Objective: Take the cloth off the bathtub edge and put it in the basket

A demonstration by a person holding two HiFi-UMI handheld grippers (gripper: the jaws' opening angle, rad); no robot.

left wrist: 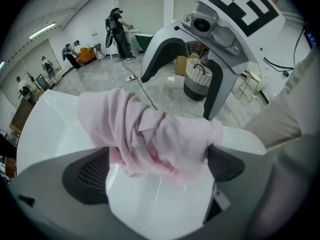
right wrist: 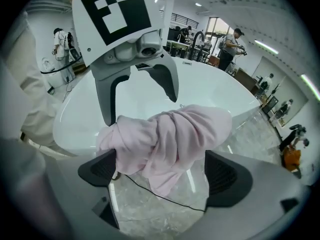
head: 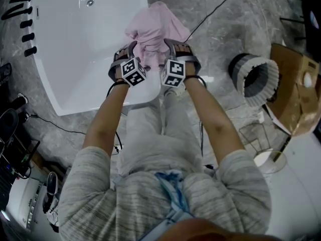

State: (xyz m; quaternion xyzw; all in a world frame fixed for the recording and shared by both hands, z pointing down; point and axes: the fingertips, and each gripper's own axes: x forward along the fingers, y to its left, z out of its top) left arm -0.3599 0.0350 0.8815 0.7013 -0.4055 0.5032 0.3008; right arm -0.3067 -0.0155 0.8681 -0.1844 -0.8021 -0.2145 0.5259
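A pink cloth lies bunched on the right edge of the white bathtub. Both grippers meet at it from the near side. My left gripper has the cloth filling the space between its pads, pressed from both sides. My right gripper stands wide with the cloth between its jaws; the bundle leans on the left pad, and a gap shows at the right pad. The dark basket with a white rim stands on the floor to the right.
A cardboard box sits beyond the basket, and a wire stand is nearer to me. A black cable runs across the marble floor. Dark gear lines the tub's left side. People stand far off.
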